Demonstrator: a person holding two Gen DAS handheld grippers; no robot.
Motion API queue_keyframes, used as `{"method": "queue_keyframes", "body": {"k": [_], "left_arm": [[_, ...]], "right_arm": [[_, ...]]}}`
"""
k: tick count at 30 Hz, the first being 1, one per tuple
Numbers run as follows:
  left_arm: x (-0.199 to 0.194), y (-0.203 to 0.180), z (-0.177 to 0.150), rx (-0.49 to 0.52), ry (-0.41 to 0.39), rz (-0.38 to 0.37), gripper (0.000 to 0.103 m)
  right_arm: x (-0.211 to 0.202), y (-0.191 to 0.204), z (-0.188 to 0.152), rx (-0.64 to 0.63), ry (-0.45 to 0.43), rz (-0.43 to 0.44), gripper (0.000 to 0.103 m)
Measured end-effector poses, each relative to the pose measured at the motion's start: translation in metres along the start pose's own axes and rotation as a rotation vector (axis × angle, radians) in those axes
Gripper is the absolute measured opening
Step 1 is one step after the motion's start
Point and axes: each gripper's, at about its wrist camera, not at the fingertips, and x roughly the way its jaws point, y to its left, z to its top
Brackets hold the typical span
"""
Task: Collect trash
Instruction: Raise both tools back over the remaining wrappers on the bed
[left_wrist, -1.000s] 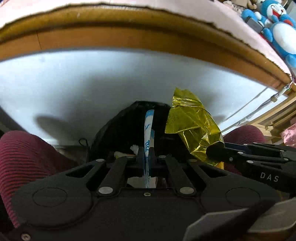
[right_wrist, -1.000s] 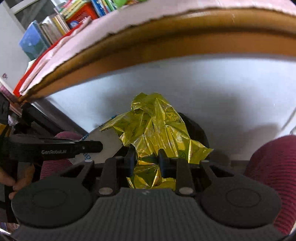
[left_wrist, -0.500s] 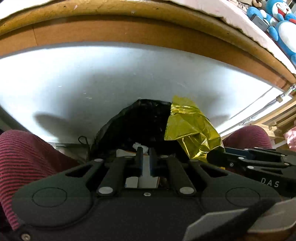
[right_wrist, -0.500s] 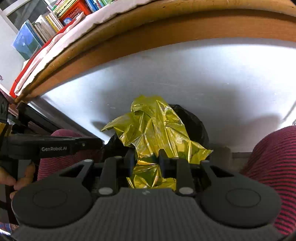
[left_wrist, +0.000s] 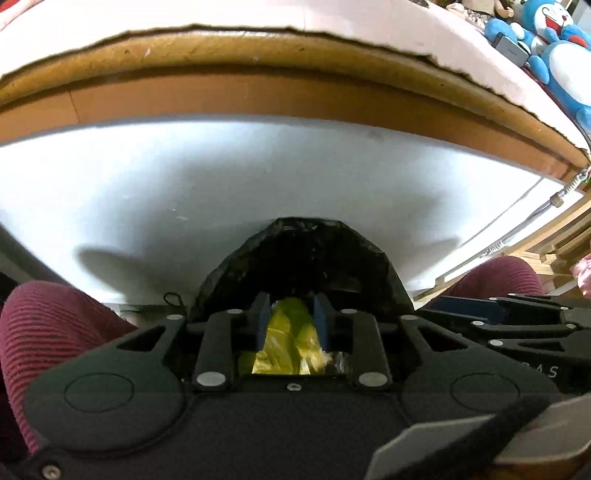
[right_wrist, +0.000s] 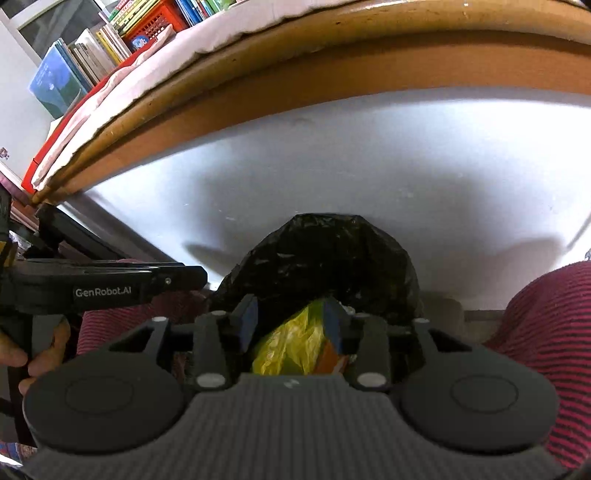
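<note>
Below the table edge, over the black bin bag (right_wrist: 325, 258), both claws are found parted, their jaws having just been opening. The right gripper (right_wrist: 290, 317) no longer clamps the gold foil wrapper (right_wrist: 291, 347), now seen lying loose inside the bag. The left gripper (left_wrist: 290, 317) is empty, its blue-and-white wrapper gone from view. Both items are judged deposited.

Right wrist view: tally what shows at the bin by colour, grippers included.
Black: 3, the black bin bag, the right gripper and the left gripper
Yellow: 1, the yellow foil wrapper lying in the bag
Orange: 1, an orange scrap beside the wrapper
Total: 5
</note>
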Motion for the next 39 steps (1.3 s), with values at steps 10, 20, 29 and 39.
{"method": "queue_keyframes", "body": {"k": [10,20,29,39], "left_arm": [[-0.019,-0.008,0.011,0.055,-0.055,0.0,0.049],[-0.089,-0.019,0.048,0.211,-0.278,-0.083,0.088],[-0.114,-0.005,0.121,0.135,-0.435,-0.095,0.094],[-0.076,0.022,0.229,0.019,-0.459,-0.051,0.095]], "right_arm": [[-0.014,0.008,0.012,-0.059,-0.054,-0.017,0.064],[-0.076,0.015,0.061,-0.143,-0.265,0.029,0.086],[-0.109,0.018,0.128,-0.207,-0.451,-0.04,0.092],[-0.086,0.01,0.223,-0.263,-0.487,-0.16,0.093]]}}
